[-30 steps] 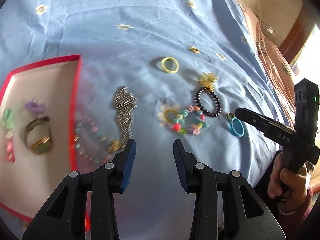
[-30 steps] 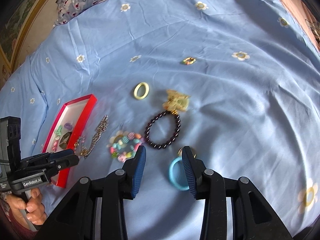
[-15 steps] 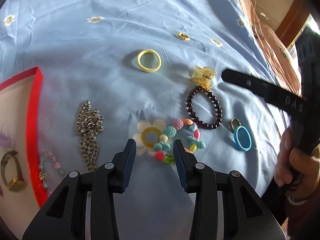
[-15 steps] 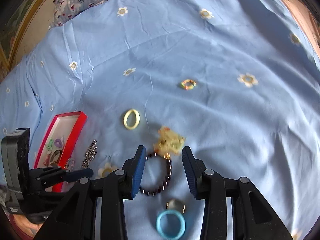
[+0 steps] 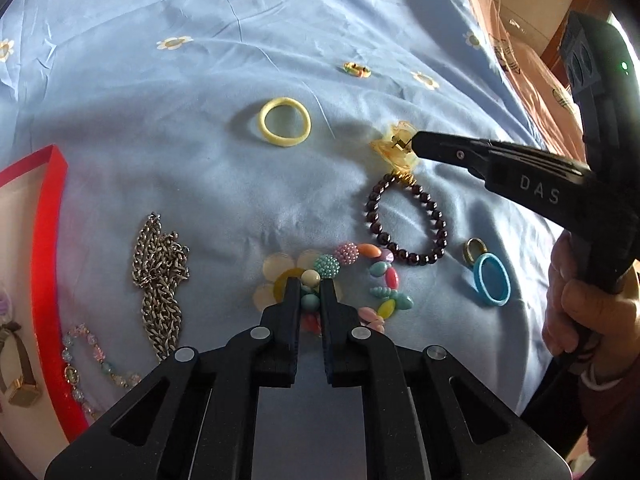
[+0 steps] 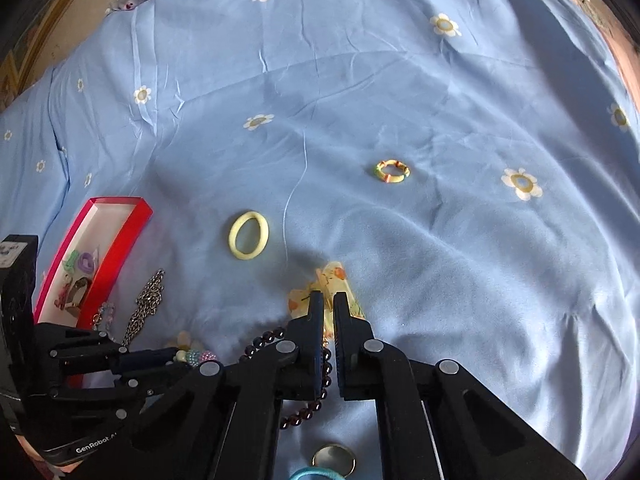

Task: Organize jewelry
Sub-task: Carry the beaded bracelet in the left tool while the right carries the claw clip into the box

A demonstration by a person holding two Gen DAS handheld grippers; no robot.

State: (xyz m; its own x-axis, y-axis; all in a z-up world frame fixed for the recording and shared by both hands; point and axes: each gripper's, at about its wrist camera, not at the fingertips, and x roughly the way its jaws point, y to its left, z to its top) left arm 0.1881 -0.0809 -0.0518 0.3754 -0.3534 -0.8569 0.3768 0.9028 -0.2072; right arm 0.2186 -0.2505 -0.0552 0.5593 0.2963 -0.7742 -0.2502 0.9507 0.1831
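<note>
In the left wrist view, the left hand-held gripper has just closed, pinching the pastel bead bracelet lying on the bed beside the chain and red box. In the right wrist view, the right hand-held gripper has just closed on the yellow hair clip, above the dark bracelet.

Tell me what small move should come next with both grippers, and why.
Probably lift both a little. The left gripper has just closed on the colourful bead bracelet, and the right gripper has just closed on the yellow hair clip. Both pieces lie on the sheet, outside the red tray, so they must clear the fabric first.
</note>
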